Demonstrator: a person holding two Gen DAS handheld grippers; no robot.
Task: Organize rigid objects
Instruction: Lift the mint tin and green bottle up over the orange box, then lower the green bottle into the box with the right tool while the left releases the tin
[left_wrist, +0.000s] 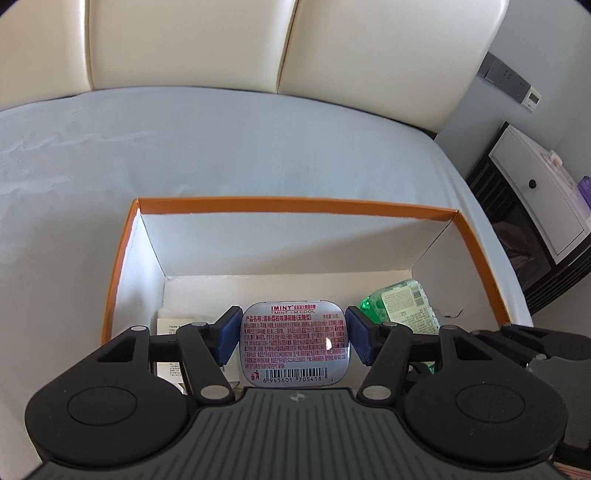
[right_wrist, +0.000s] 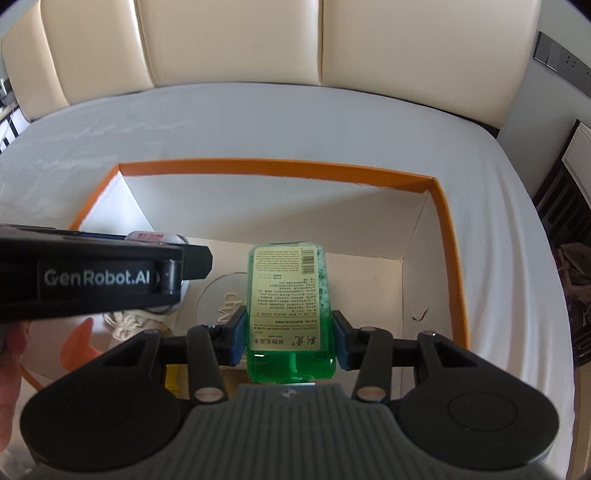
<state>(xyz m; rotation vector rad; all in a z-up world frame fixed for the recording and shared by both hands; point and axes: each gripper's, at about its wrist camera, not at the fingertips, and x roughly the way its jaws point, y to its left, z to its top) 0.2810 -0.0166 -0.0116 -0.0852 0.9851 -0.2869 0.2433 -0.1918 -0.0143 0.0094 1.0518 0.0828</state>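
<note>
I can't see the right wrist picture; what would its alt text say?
The right gripper clamps a green liquid bottle between blue fingers above an orange-rimmed box on a grey sheet. The left gripper crosses from the left.

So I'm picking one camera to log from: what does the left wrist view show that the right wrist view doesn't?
Only the left wrist view: the left claw shut on the mint tin, barcode side up, and a white drawer unit beside the bed.

Only the right wrist view: the right claw shut on the green bottle, a fingertip at the left edge, and round print on the box floor.

Both: the orange-rimmed box, the bedsheet, the cream headboard.
</note>
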